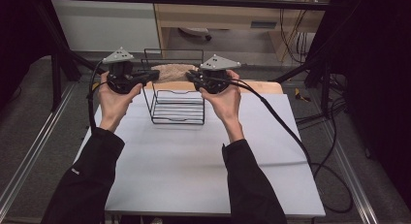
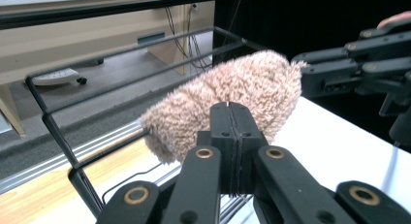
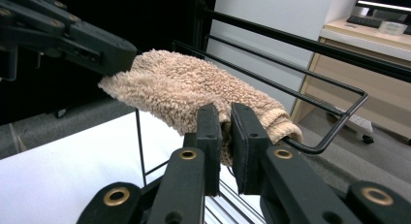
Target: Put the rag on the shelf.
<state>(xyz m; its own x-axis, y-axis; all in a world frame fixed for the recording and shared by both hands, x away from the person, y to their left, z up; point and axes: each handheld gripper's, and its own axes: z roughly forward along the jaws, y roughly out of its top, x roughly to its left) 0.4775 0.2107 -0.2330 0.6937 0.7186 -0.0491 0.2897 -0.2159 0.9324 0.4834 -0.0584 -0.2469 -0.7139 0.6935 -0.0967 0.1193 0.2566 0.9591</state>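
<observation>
A fuzzy tan cloth [image 1: 172,71] is stretched between my two grippers above the top of a black wire rack [image 1: 177,118] at the far middle of the white table [image 1: 194,166]. My left gripper [image 1: 156,75] is shut on the cloth's left end, and my right gripper [image 1: 190,75] is shut on its right end. In the left gripper view the jaws are pressed together at the cloth's [image 2: 232,88] near edge. In the right gripper view the cloth [image 3: 169,83] is pinched between the jaws, draped over a top bar of the rack [image 3: 334,94].
The rack holds flat grey-white slats at its base. Beyond the table stand a wooden desk [image 1: 218,15] and a black frame bar [image 1: 194,0]. Cables [image 1: 300,146] trail off the table's right side to the floor. Bare white tabletop lies in front of the rack.
</observation>
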